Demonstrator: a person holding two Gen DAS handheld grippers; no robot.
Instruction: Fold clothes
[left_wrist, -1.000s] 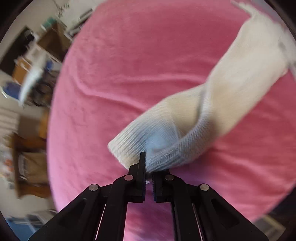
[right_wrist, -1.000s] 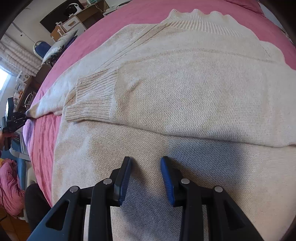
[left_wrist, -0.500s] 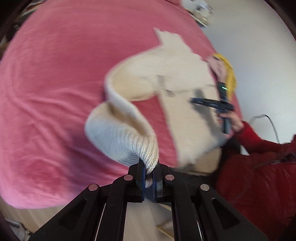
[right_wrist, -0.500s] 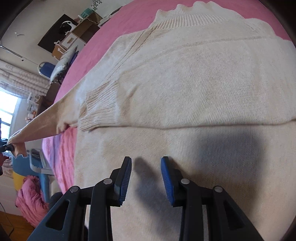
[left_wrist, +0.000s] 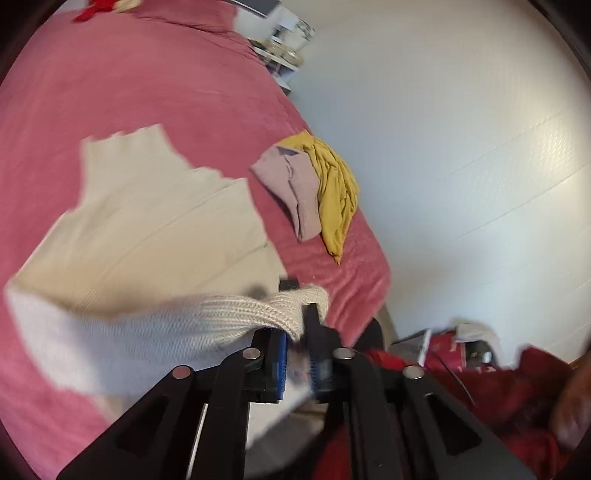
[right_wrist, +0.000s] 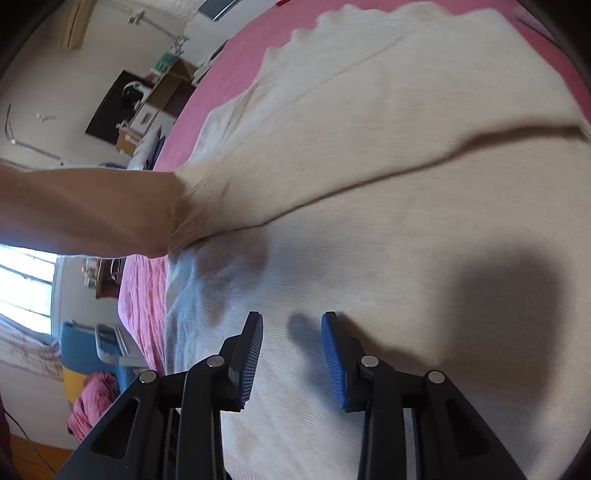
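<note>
Two loose garments lie on the pink bedspread (left_wrist: 155, 74) beyond my work: a mauve cloth (left_wrist: 295, 188) and, touching its right edge, a crumpled yellow cloth (left_wrist: 334, 192), both close to the bed's edge by the white wall (left_wrist: 461, 147). Neither one touches the cream sweater (left_wrist: 147, 221), which lies spread on the bed with its collar towards the far end.

On my left side, the left gripper (left_wrist: 297, 343) is pinched tight on the ribbed sleeve cuff (left_wrist: 266, 314), and the sleeve stretches away to the left, blurred, across the lower part of the sweater. Something red (left_wrist: 498, 387), perhaps a person's clothing, sits at the lower right of that view; I cannot make out more through the blur.

From the right wrist camera, the same sleeve (right_wrist: 92, 210) cuts across the left of the picture, lifted off the bed and hiding part of the room behind it. The right gripper (right_wrist: 291, 332) hovers with its blue pads well apart, holding nothing, just above the sweater's body (right_wrist: 406, 258), its shadow falling on the knit. One sleeve is already folded across the chest.

Past the bed on the left I see a bright window (right_wrist: 22, 280), a blue chair (right_wrist: 85, 347), a pink heap (right_wrist: 92, 402) on the wooden floor, and a dark cabinet (right_wrist: 122, 103) against the far wall.
</note>
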